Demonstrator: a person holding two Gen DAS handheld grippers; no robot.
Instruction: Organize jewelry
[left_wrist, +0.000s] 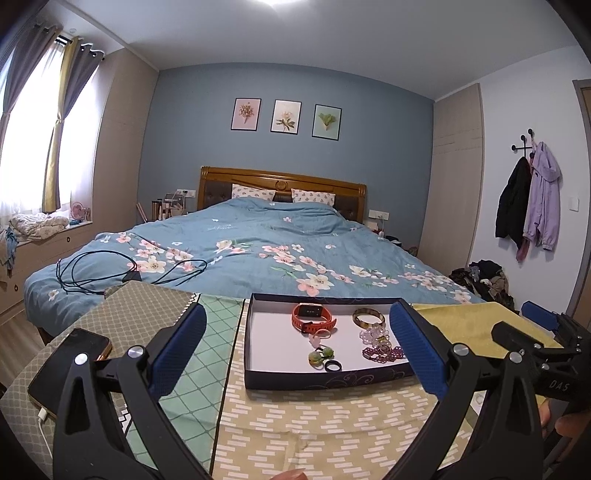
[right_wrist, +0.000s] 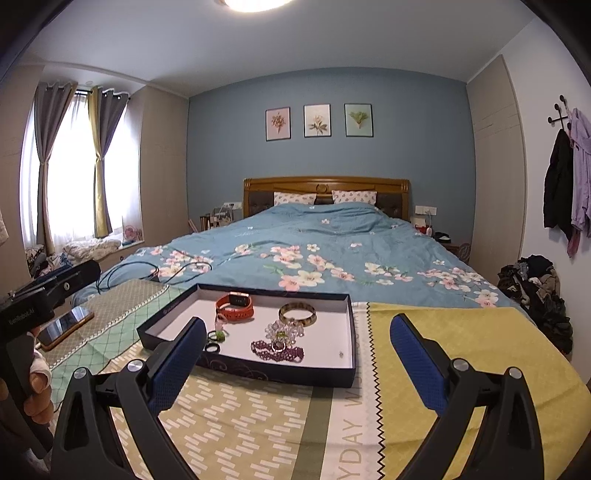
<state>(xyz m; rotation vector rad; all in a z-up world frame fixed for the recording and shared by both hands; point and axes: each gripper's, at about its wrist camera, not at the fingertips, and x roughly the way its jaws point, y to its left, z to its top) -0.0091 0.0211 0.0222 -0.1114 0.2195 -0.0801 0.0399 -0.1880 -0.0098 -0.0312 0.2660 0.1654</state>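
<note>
hovering over the patterned cloth (right_wrist: 258, 413), both tools have their jaws spread wide and carry nothing. the left gripper (left_wrist: 297, 343) looks straight into the shallow dark box (left_wrist: 325, 380), which lies directly ahead of it and near. the right gripper (right_wrist: 297, 343) sees the same box ahead but shifted to its left side. inside the box the jewelry lies loose: an orange watch (left_wrist: 312, 315) at the back, a brown bangle (left_wrist: 369, 317) beside it, purple beads (left_wrist: 382, 352) and a black ring (left_wrist: 332, 366) near the front wall. i judge the left one is nearer to the small rings, the right one nearer to the beads.
</note>
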